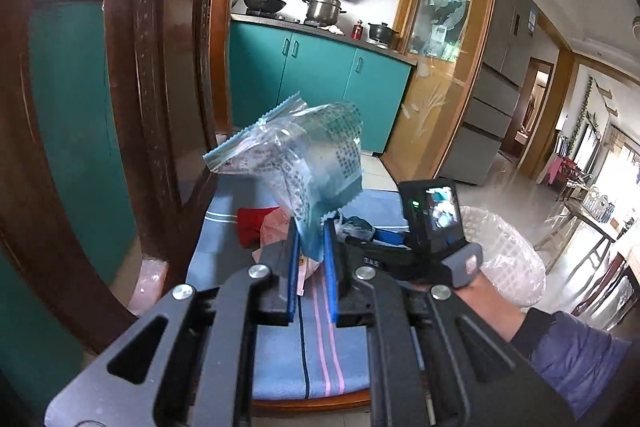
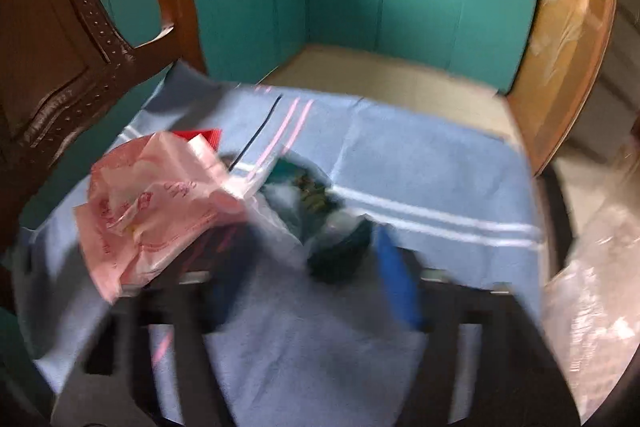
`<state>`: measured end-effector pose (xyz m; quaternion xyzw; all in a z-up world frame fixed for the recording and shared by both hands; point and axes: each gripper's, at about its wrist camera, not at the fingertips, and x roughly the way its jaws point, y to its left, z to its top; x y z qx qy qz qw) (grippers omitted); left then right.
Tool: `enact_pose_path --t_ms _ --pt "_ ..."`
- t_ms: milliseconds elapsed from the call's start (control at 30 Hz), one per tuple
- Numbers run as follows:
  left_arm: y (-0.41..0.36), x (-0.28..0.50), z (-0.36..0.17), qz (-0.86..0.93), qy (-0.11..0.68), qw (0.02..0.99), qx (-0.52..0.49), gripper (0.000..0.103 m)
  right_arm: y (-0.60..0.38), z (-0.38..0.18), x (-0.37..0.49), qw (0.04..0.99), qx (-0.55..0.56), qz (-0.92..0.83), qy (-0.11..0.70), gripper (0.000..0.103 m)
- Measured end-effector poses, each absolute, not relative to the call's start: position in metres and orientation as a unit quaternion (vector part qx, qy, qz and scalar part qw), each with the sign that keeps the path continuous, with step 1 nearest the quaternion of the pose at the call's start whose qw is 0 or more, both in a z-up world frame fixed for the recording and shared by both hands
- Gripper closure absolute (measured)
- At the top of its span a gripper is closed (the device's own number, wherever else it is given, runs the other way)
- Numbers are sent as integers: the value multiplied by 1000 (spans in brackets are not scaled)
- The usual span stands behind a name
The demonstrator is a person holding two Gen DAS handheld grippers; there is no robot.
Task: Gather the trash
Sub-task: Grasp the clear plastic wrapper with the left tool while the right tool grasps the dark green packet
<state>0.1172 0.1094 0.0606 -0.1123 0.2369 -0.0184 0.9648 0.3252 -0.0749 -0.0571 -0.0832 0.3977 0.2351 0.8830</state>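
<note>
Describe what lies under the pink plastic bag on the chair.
The pink plastic bag rests on the blue cloth. A red item pokes out behind it; the rest is covered.

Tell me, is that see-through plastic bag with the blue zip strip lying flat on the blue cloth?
No: the left gripper pinches the plastic bag by its lower end and holds it up above the blue cloth.

Clear printed zip bag [image 1: 304,155] held aloft; pink bag [image 2: 160,203] crumpled on blue cloth.

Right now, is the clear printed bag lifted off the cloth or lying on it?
Lifted: the left tool pinches the clear printed bag by its lower end, and it stands above the blue cloth.
</note>
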Motion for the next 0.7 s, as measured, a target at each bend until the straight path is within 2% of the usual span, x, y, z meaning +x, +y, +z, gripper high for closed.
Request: enact_pose_path --t_ms 100,233,400,700 --pt "111 120 59 -23 243 963 -114 91 -94 -35 293 897 -80 232 368 60" --pt "106 122 57 -32 252 961 -113 91 -128 -1 234 914 -63 223 334 60" --pt "87 126 47 -51 272 955 -106 91 -188 28 165 928 23 205 309 60" --pt "49 125 33 -65 291 952 -72 90 -204 27 149 934 30 203 292 60"
